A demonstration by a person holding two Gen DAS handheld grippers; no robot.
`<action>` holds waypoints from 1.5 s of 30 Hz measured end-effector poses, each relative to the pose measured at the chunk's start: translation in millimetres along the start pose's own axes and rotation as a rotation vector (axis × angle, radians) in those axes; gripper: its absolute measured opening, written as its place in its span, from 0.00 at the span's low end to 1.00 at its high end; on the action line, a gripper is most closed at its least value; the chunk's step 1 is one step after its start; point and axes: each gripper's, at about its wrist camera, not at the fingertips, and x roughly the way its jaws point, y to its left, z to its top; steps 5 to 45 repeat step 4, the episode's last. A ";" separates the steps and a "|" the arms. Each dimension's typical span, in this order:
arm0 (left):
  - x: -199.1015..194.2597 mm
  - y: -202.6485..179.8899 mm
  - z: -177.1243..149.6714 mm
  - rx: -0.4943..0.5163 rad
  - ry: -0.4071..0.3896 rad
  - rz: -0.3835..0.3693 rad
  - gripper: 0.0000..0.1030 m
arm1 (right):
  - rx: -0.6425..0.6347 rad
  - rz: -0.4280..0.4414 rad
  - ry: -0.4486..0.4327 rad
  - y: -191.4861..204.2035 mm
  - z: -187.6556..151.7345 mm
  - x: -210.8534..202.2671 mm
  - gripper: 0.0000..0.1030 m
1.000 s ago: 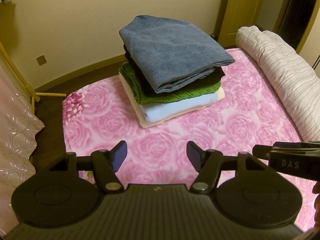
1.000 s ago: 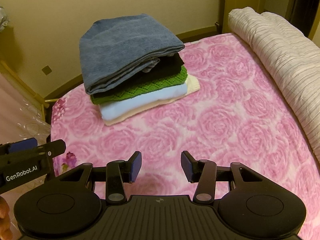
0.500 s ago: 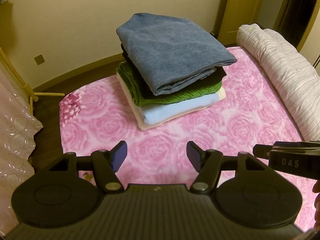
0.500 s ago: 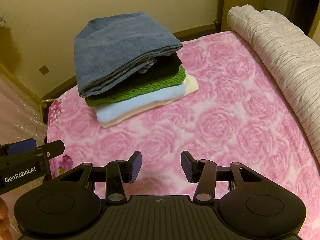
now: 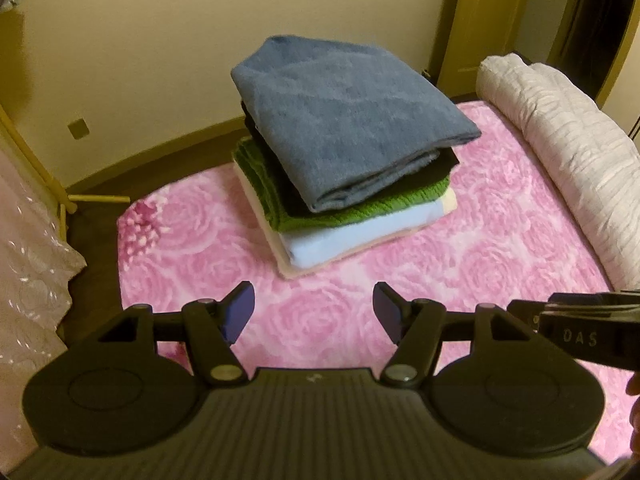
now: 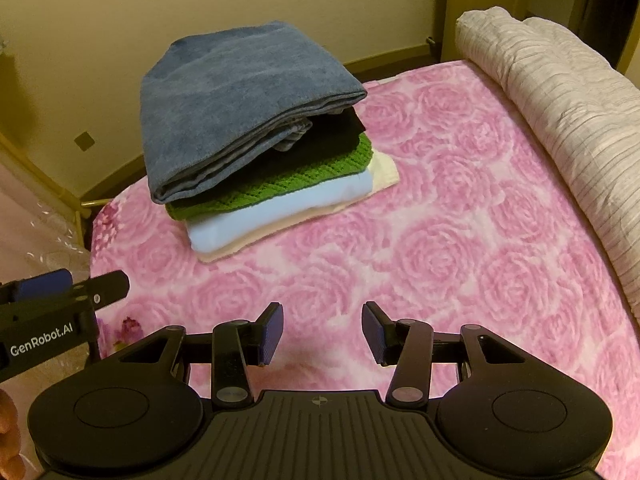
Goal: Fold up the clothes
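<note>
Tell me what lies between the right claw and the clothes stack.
Only bare pink rose blanket separates the right claw from the clothes stack, shown in the right wrist view.

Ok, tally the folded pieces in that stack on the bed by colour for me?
Blue-grey: 1, on top
Black: 1
Green knit: 1
Light blue: 1
Cream: 1, at the bottom
Total: 5 folded pieces that I can make out, stacked on the pink rose blanket.
</note>
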 end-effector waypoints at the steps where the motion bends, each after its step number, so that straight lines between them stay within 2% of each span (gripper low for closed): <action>1: -0.8 0.5 0.7 0.000 -0.005 0.003 0.60 | -0.001 0.000 -0.002 0.9 0.6 -0.2 0.46; 45: -3.9 3.9 2.3 -0.007 -0.005 -0.010 0.60 | -0.003 0.000 -0.010 5.0 1.4 -2.5 0.46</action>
